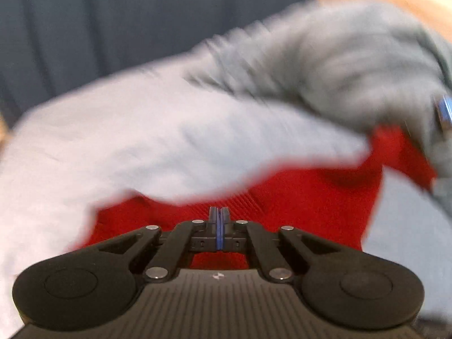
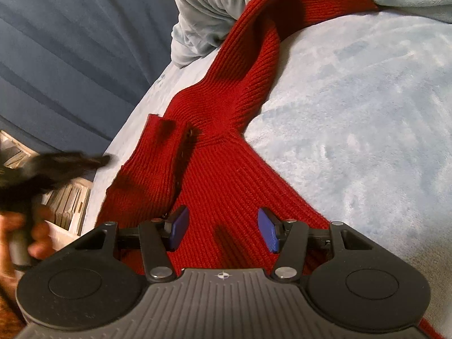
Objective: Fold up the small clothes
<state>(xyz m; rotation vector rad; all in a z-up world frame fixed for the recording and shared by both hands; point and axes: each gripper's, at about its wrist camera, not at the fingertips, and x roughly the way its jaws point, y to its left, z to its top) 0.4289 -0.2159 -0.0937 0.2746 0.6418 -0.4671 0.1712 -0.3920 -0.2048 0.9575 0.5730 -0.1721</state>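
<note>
Right gripper [image 2: 223, 231] sat half open, blue pads apart, nothing between them; the red knit garment [image 2: 226, 152] lay directly under and ahead of the tips, not pinched. From there the garment ran away from the gripper as a long ribbed band, up and to the right in the right wrist view, ending at a cuff-like end near the top edge. A shorter flap [image 2: 149, 163] branched off to the left, just beside the left pad. The long axis thus lay roughly along the right gripper's pointing line, slightly skewed right.

Left gripper [image 1: 217, 214] was fully closed, pads pressed together, tips at the garment's near ribbed edge [image 1: 254, 197]; whether any knit was caught in them could not be told. The view was motion-blurred. In the right wrist view the left hand [image 2: 19, 231] showed at the left edge, blurred, off the side of the flap.

The garment rested on a pale blue fleece blanket [image 2: 353, 113], bunched at the far end, with a dark blue curtain [image 2: 70, 42] behind.

Judgement: the right gripper was nearer the body of the garment, the left nearer the flap side; a fold would likely go along the long band.
</note>
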